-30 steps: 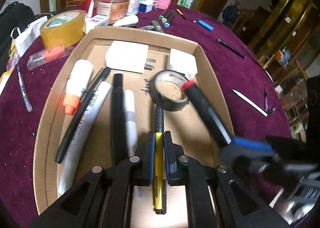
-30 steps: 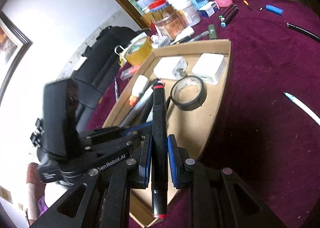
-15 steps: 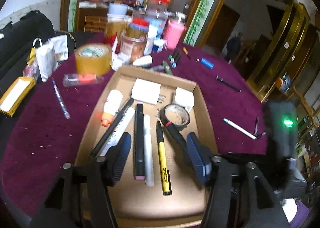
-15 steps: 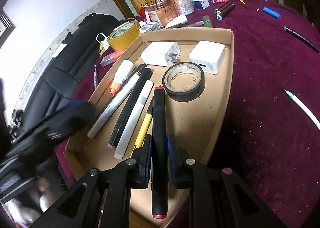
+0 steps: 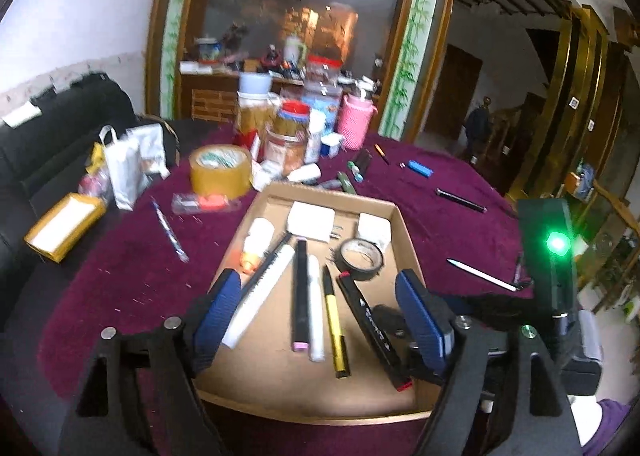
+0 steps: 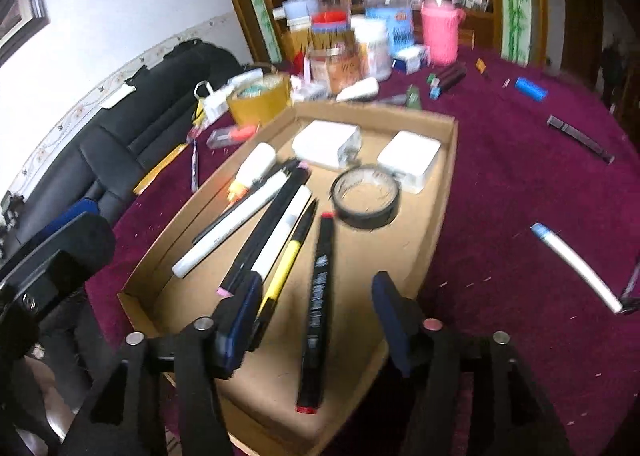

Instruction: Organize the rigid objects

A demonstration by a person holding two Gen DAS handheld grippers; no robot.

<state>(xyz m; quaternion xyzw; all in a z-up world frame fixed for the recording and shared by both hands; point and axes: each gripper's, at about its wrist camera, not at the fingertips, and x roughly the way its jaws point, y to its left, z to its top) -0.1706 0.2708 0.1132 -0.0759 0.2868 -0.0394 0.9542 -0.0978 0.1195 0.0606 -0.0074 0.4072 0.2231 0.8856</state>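
An open cardboard box (image 5: 404, 223) (image 6: 448, 175) lies on the purple cloth. In it are a yellow-and-black pen (image 5: 334, 320) (image 6: 284, 268), a black marker with red ends (image 5: 372, 328) (image 6: 318, 308), more markers, a glue bottle (image 5: 256, 240), a black tape roll (image 5: 359, 258) (image 6: 366, 195) and two white chargers (image 5: 311, 220). My left gripper (image 5: 320, 314) hangs above the box's near end, jaws opening, gripping nothing. My right gripper (image 6: 316, 316) is also opening; the black marker lies loose between its pads.
On the cloth right of the box lie a white pen (image 5: 480, 275) (image 6: 576, 268), a black pen (image 5: 460, 199) and a blue lighter (image 5: 420, 167). A brown tape roll (image 5: 220, 171), a blue pen (image 5: 170, 232) and several jars stand left and behind.
The left gripper let go of the yellow pen, opened and rose back from the box. The right gripper opened off the black marker, which now lies in the box.
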